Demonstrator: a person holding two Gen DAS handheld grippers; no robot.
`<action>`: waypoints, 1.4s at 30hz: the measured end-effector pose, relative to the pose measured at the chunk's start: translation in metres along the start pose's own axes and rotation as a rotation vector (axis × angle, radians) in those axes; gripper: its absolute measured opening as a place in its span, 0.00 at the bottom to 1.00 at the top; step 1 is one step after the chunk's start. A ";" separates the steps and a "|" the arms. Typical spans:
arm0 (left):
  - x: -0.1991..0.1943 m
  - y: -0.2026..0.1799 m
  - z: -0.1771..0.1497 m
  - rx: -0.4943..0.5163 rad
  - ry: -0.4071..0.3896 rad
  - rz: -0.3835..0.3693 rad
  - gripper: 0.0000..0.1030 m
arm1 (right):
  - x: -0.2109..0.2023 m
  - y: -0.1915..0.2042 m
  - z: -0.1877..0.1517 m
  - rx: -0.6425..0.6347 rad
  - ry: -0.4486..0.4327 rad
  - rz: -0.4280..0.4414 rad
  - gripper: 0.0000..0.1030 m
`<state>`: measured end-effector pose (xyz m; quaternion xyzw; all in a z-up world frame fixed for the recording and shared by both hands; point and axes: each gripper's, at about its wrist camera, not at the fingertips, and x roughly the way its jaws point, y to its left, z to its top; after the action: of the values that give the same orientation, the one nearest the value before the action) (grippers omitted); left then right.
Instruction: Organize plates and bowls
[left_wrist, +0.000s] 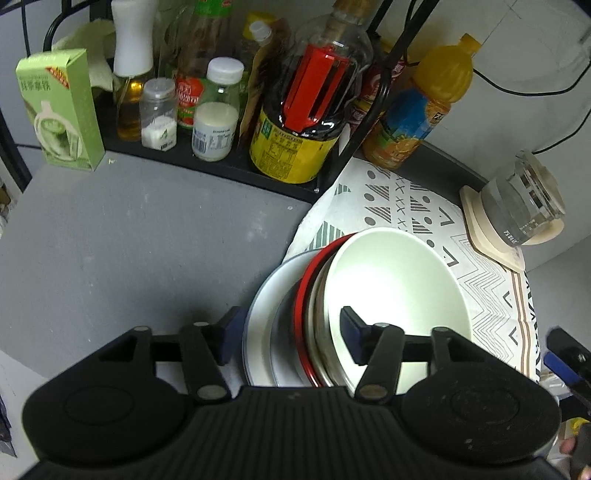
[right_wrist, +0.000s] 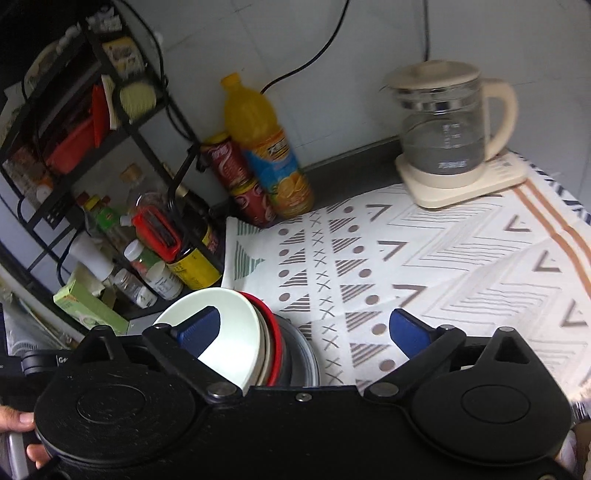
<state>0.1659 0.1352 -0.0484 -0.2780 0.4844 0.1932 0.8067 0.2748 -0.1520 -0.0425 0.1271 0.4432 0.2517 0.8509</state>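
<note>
Left tool (left_wrist: 288, 338): spread wide, holding nothing; stack's near rims between its fingers.
Right tool (right_wrist: 314, 330): released, empty; white bowl (right_wrist: 236, 328) behind its left finger.
Stack (left_wrist: 295, 310): bowls and plates nested, tilted, on patterned cloth (right_wrist: 443, 258) over the desk.
Risk: closing on one rim could tip the stack.
Risk: the cloth could slide.

Left gripper (left_wrist: 290, 338) and right gripper (right_wrist: 308, 330): black ribbed bodies, round black caps, silver pivot screws, blue finger pads (right_wrist: 408, 332).
</note>
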 end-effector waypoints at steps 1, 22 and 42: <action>-0.002 0.000 0.000 0.006 -0.005 0.001 0.64 | -0.004 -0.001 -0.002 0.007 -0.005 -0.006 0.97; -0.060 -0.052 -0.028 0.209 -0.158 -0.035 0.91 | -0.094 -0.017 -0.035 -0.007 -0.179 -0.217 1.00; -0.130 -0.049 -0.121 0.392 -0.271 -0.095 0.99 | -0.166 0.000 -0.109 -0.056 -0.231 -0.316 1.00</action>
<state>0.0537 0.0148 0.0347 -0.1100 0.3865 0.0929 0.9110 0.1064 -0.2423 0.0094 0.0602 0.3500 0.1109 0.9282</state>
